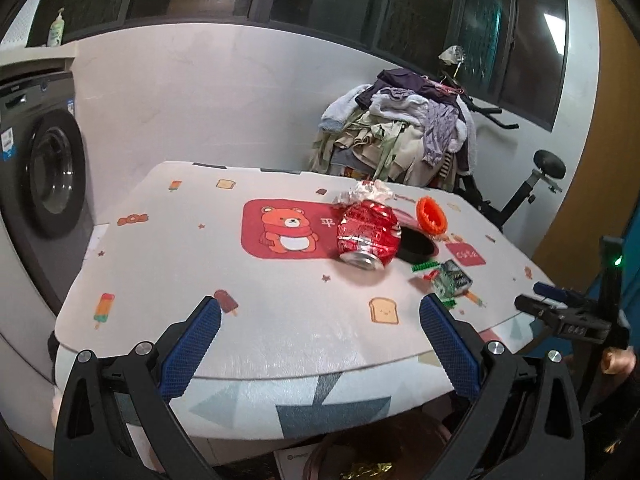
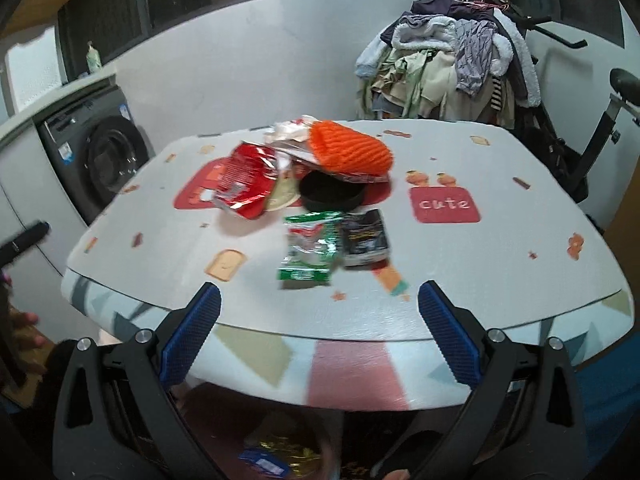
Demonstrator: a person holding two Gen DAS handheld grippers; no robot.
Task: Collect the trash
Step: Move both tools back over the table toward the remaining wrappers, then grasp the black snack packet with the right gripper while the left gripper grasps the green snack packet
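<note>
Both grippers, left [image 1: 320, 322] and right [image 2: 319, 310], hover empty with fingers apart at the table's [image 2: 520, 280] near edge, where a careless sweep could knock the mid-table green wrapper [image 2: 308, 254] or crushed red can [image 1: 369, 236] floorward.

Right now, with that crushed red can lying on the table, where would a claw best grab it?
Probably across its dented middle, coming down from above. The crushed red can lies on its side, silver end toward the left claw, so its flattened flanks offer two opposing faces. The black lid crowds its right side, so angle slightly left.
</note>
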